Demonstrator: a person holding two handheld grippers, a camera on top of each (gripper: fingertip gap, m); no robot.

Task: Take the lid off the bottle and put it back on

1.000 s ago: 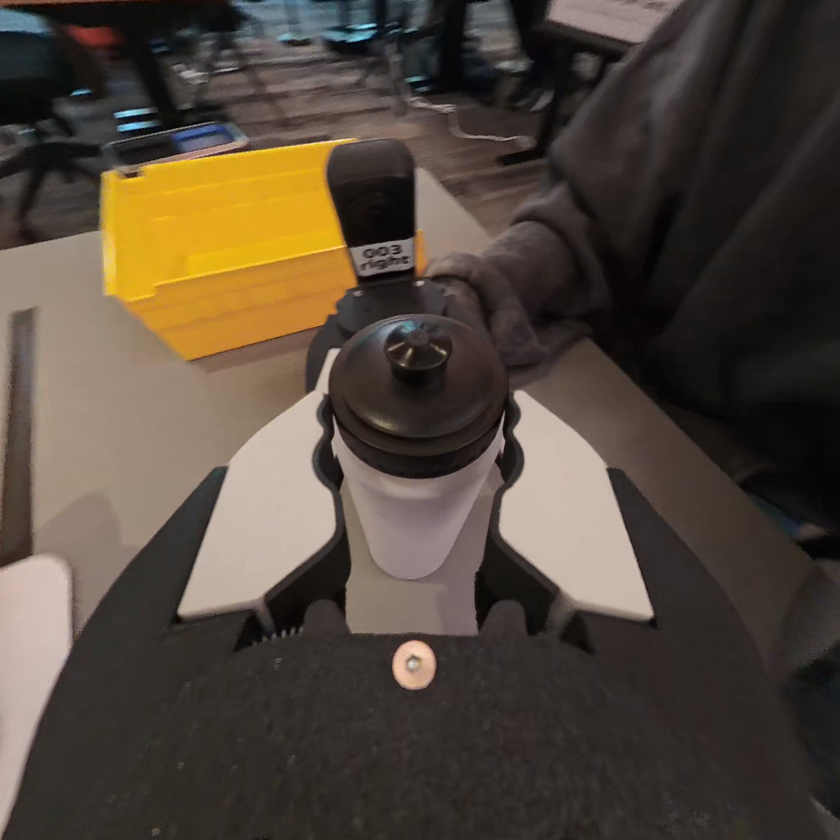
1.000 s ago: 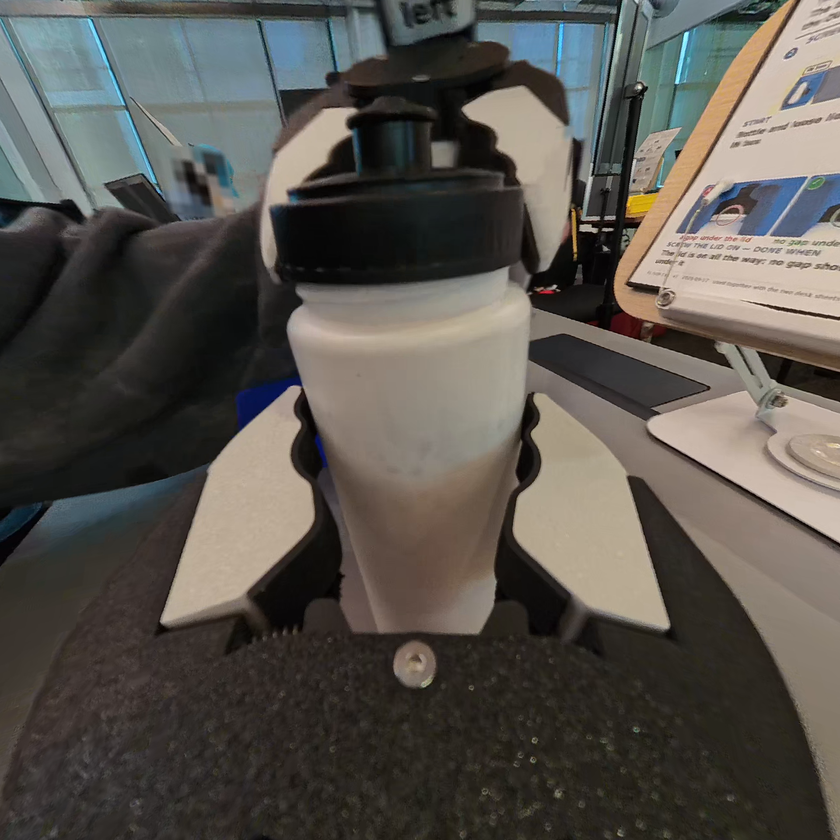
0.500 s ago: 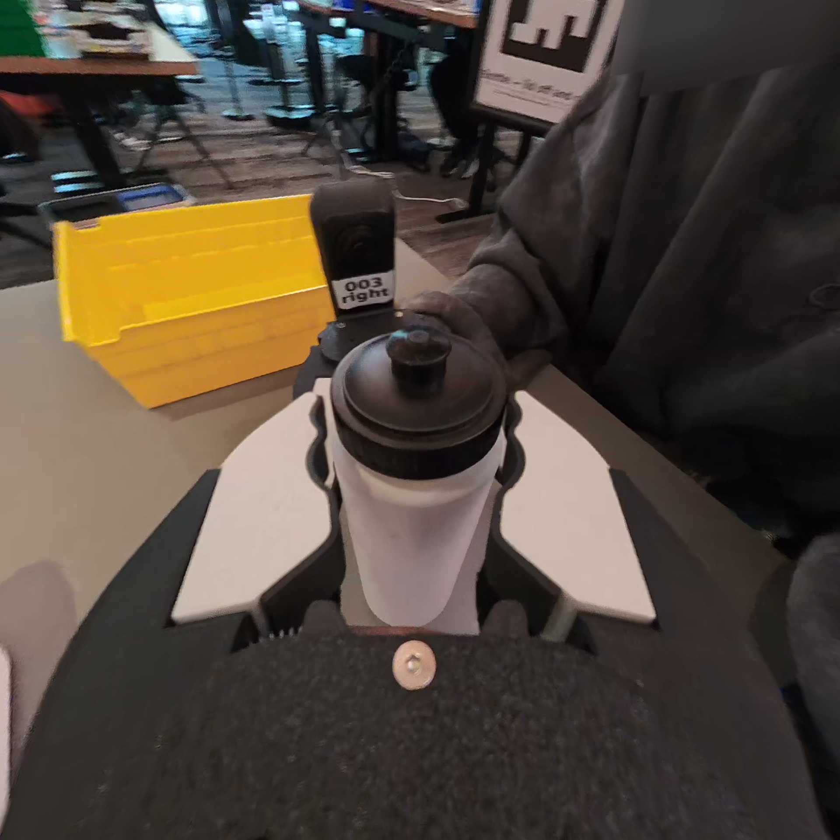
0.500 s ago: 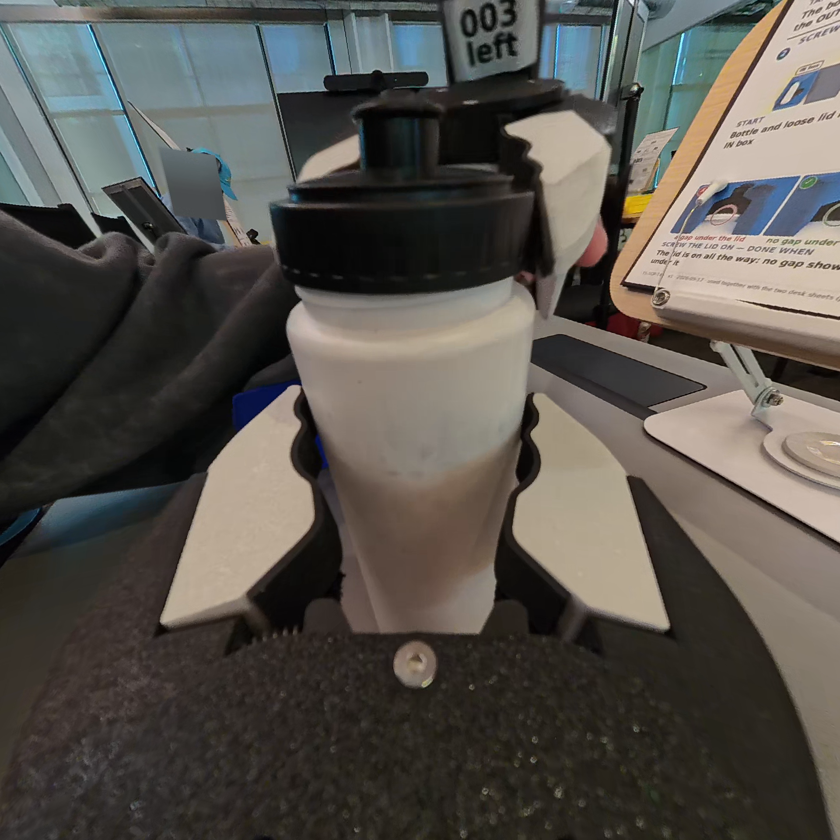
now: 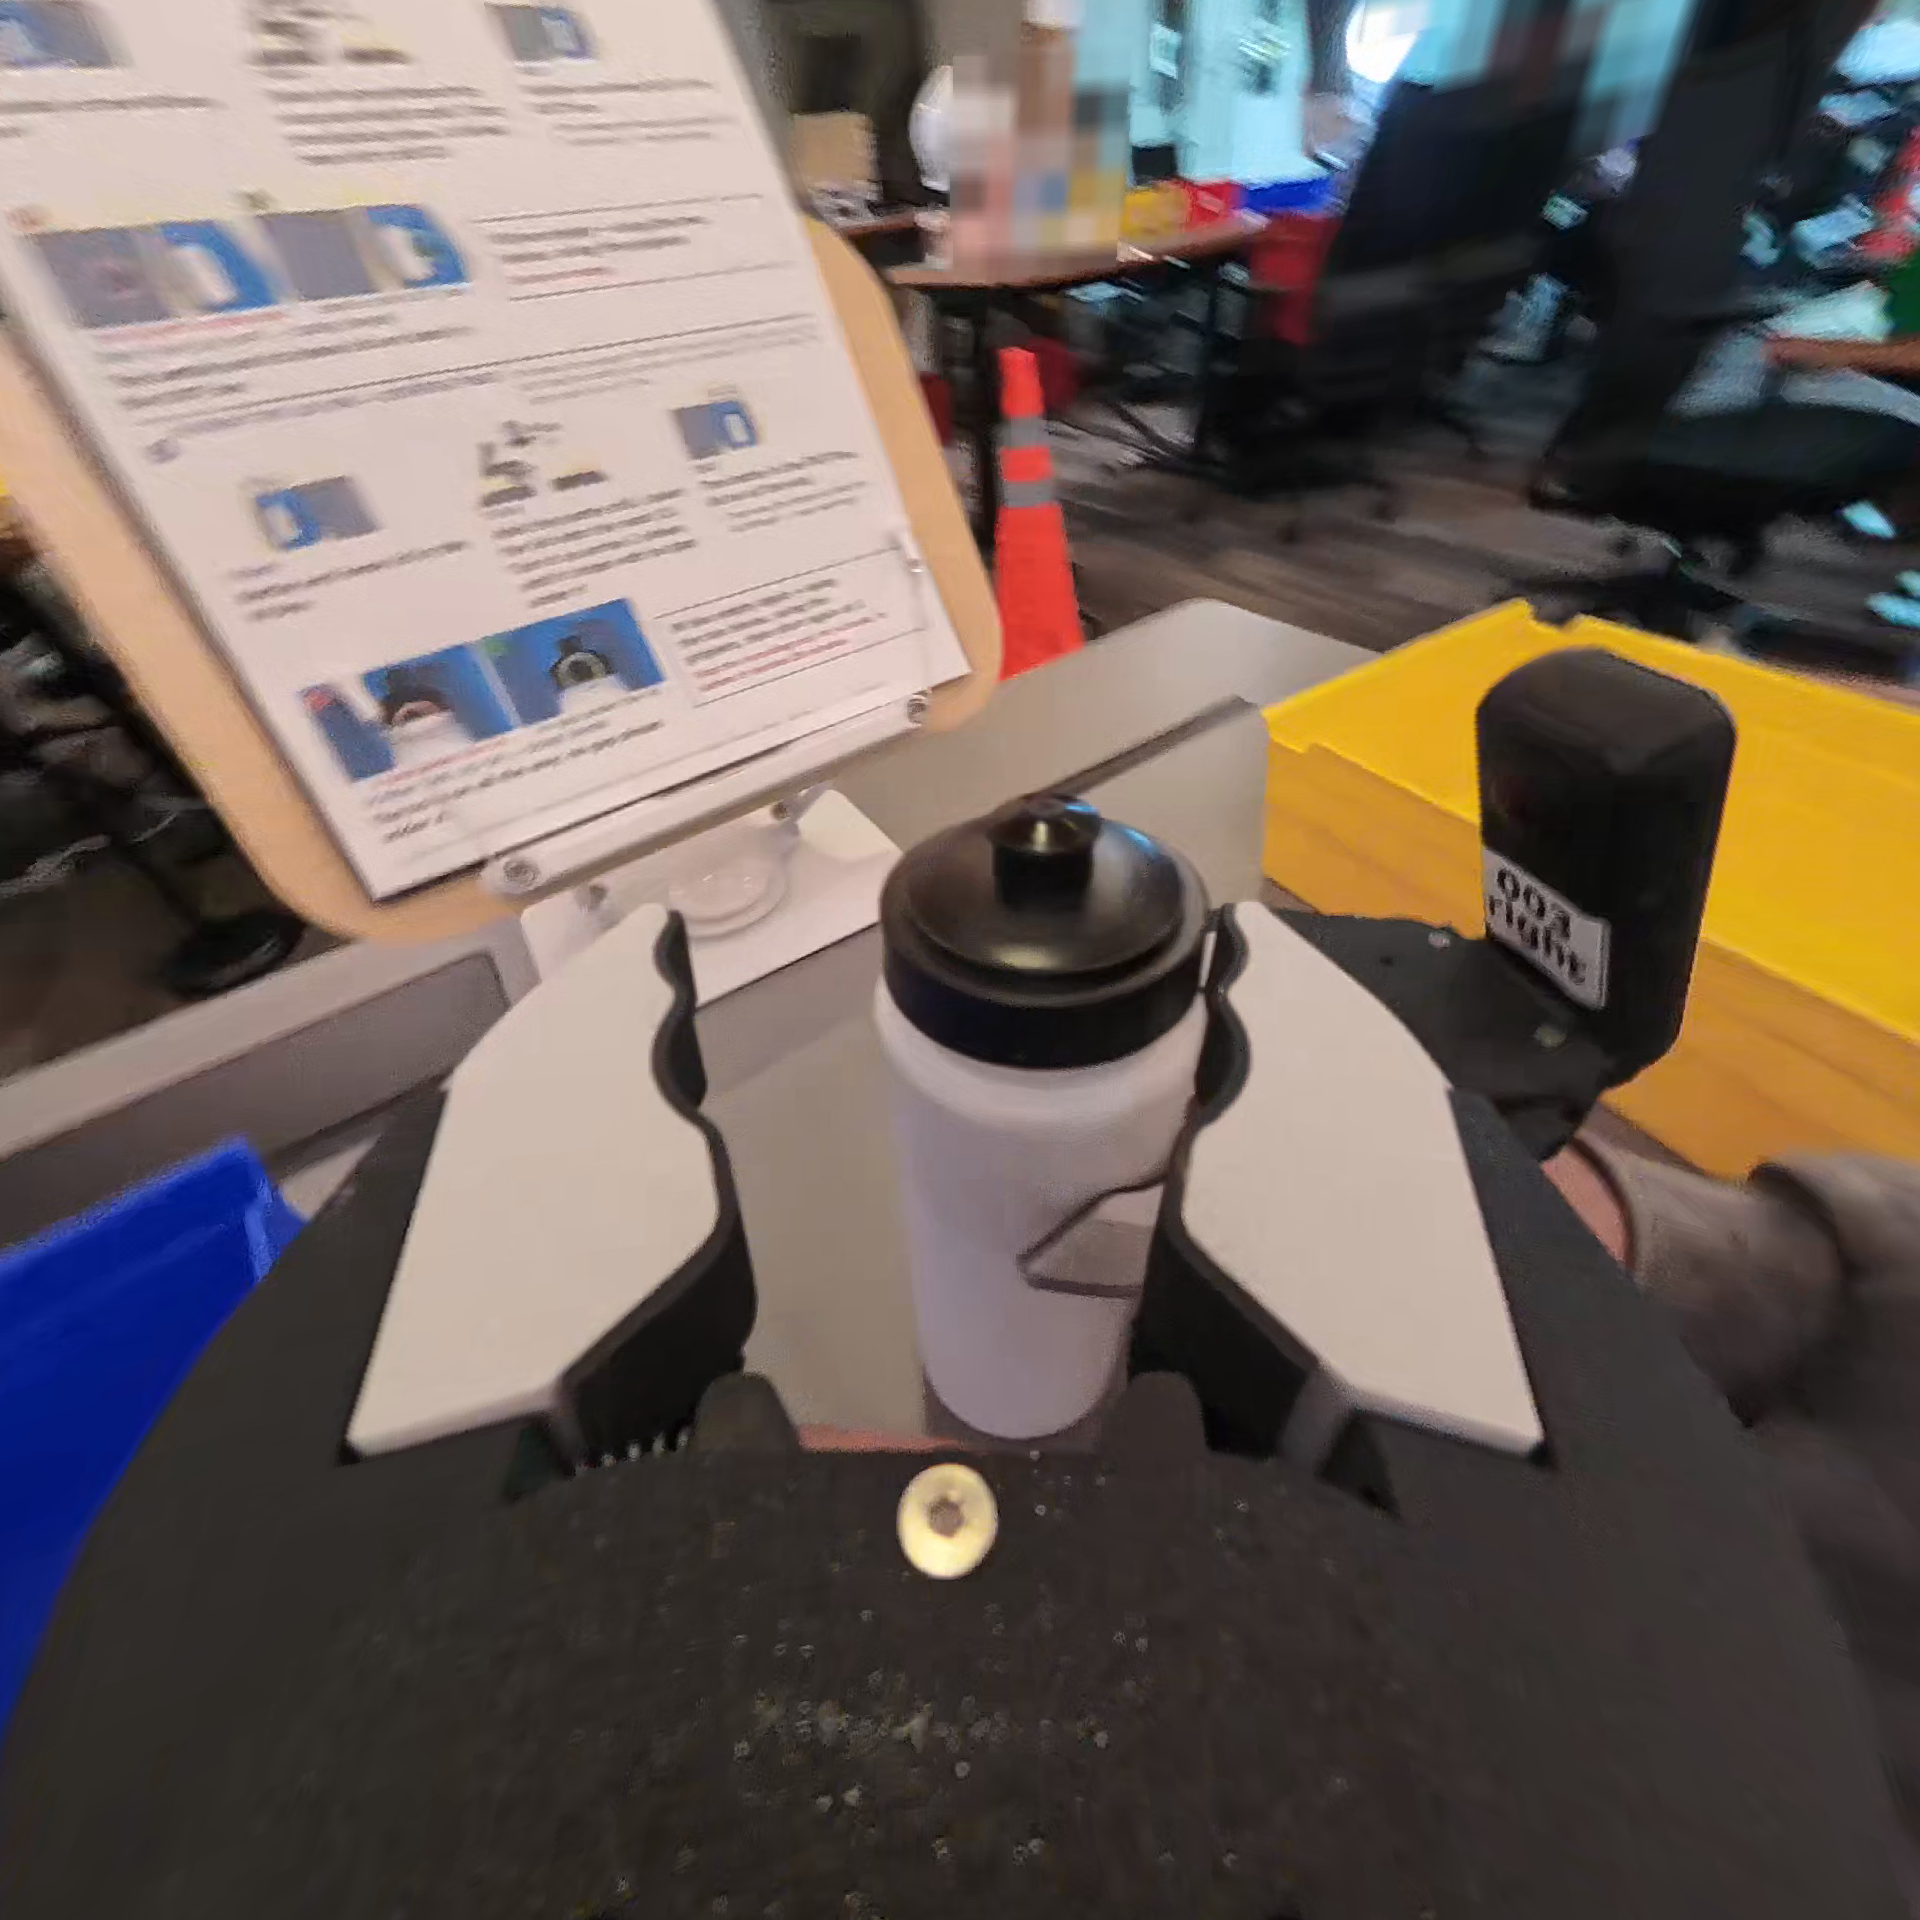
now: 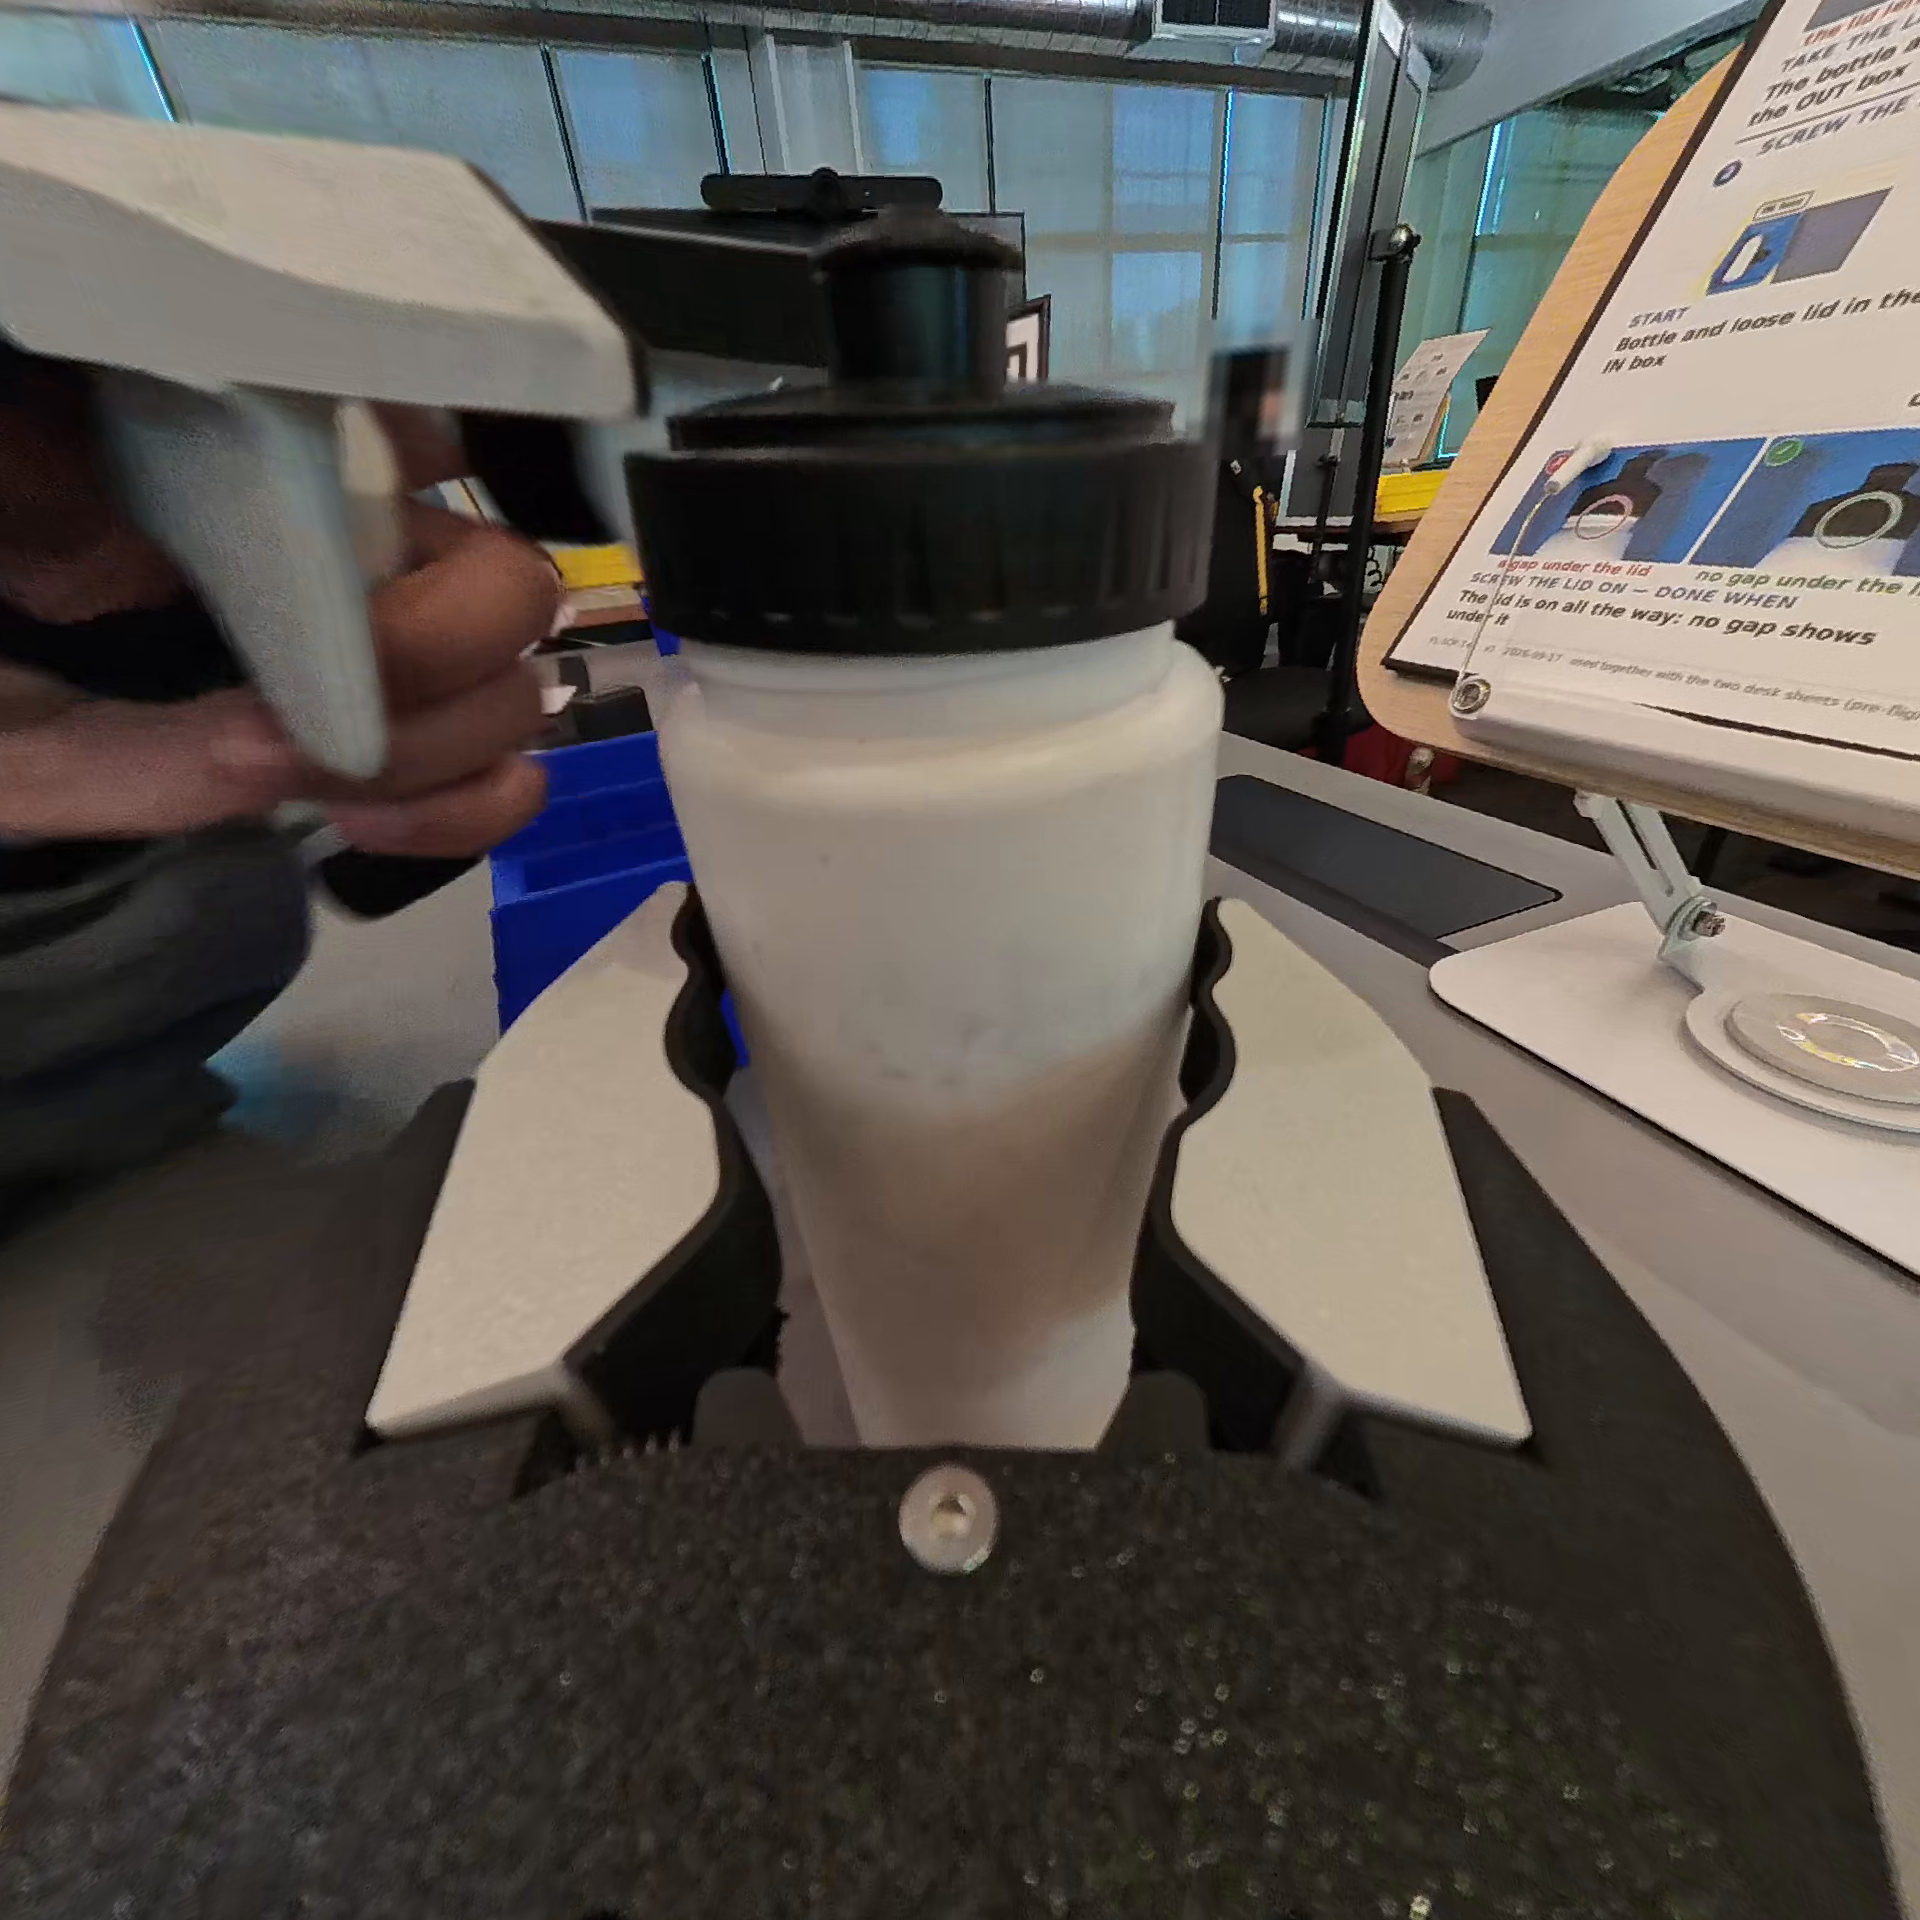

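White bottle (image 6: 935, 935) wears black lid (image 6: 914, 530), clamped in right gripper (image 6: 951, 1049).

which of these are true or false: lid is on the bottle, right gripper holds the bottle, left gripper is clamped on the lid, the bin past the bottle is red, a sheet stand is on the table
1. The lid is on the bottle. True.
2. The right gripper holds the bottle. True: its jaws press the body on both sides.
3. The left gripper is clamped on the lid. False: its jaws are spread, with a clear gap on one side.
4. The bin past the bottle is red. False: it is yellow.
5. A sheet stand is on the table. True.
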